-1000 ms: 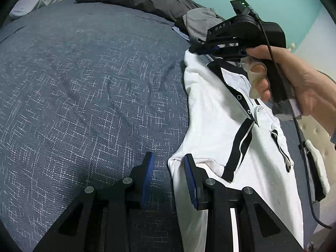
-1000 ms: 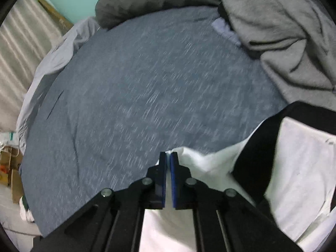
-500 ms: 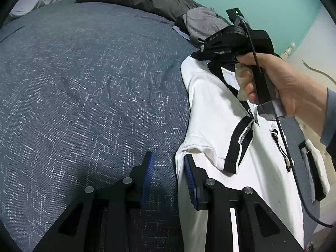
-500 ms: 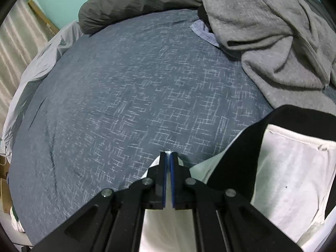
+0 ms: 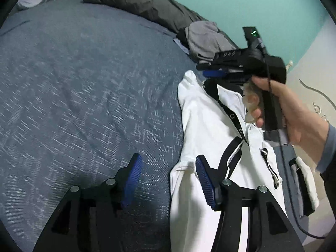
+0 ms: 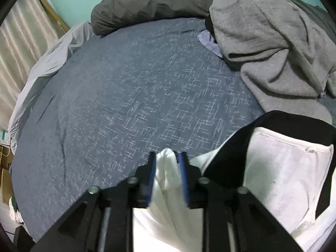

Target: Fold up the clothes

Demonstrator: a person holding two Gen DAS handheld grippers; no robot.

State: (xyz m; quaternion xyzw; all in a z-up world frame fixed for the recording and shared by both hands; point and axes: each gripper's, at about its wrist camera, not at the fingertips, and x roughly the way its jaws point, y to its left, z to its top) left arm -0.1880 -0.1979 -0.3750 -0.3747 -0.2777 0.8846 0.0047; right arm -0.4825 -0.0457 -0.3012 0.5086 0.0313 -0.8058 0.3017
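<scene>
A white polo shirt with black collar and trim lies lengthwise on the dark blue bedspread. My left gripper is open wide at the shirt's folded left edge near the sleeve, with the cloth between the pads but not clamped. My right gripper is open a little, with the shirt's white shoulder fold loose between its pads, beside the black collar. In the left wrist view the right gripper hovers at the collar end, held by a hand.
A grey sweatshirt is heaped at the head of the bed, against a dark grey pillow. A pale grey sheet hangs off the far left. Another white and black garment lies right of the shirt.
Both grippers have opened: the left spread wide and the right let go its clamp on the shoulder fold. The right gripper has shifted slightly along the collar end.
</scene>
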